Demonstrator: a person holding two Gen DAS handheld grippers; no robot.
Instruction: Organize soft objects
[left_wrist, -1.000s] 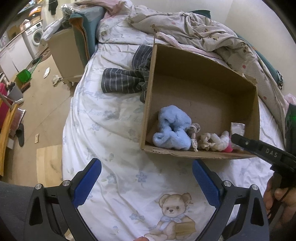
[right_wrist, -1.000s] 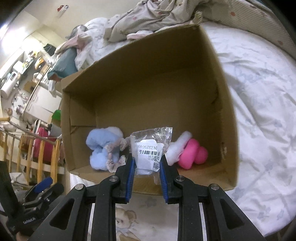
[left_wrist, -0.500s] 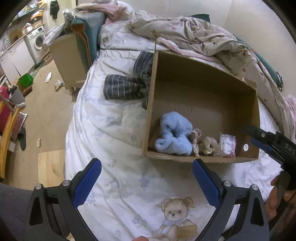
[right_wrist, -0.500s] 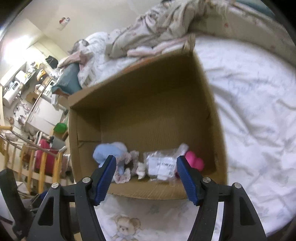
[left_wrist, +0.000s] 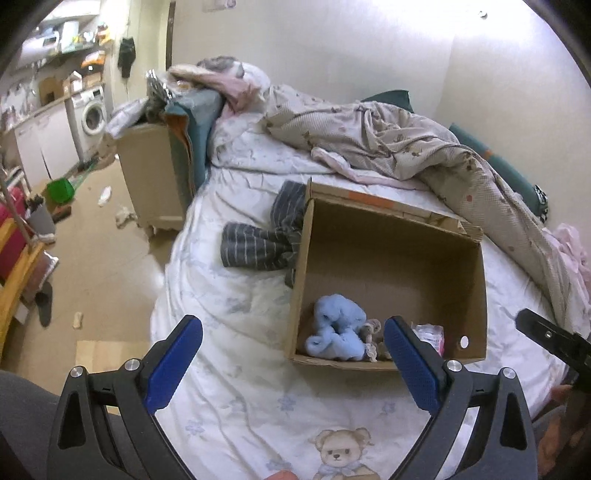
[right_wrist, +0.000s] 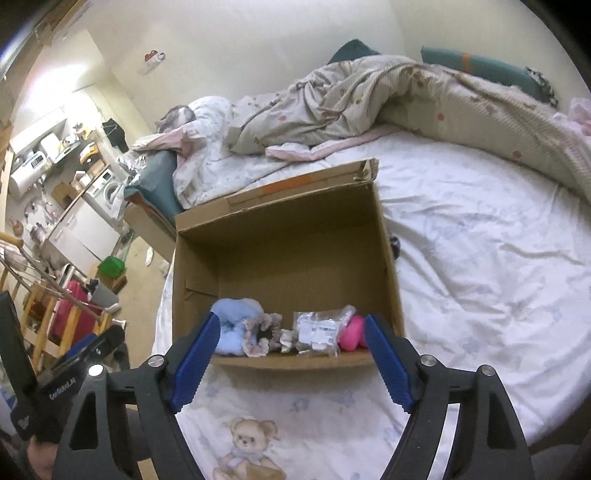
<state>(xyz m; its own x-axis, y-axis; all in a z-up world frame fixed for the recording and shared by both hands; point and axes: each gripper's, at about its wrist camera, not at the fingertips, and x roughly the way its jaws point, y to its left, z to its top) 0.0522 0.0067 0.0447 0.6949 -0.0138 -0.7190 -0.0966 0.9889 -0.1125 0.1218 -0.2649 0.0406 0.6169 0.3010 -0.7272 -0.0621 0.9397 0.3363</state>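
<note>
Cardboard box (right_wrist: 288, 243) sits open on bed (right_wrist: 480, 288). Along box's near wall: blue plush (right_wrist: 236, 321), frilly grey piece (right_wrist: 264, 330), clear packet (right_wrist: 319, 330), pink toy (right_wrist: 352, 332). Striped cloth (left_wrist: 258, 243) lies against box's outer side. Right tool (right_wrist: 291, 354) just opened wide, nothing between pads, packet released. Left tool (left_wrist: 291, 363) spread, empty.

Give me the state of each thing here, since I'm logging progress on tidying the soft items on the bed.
Cardboard box: open, upright on the bed.
Blue plush: in the box.
Clear packet: lying in the box, released.
Pink toy: in the box.
Striped garment: crumpled on the bed beside the box.
Left gripper: open, empty.
Right gripper: jaws just opened, empty.
</note>
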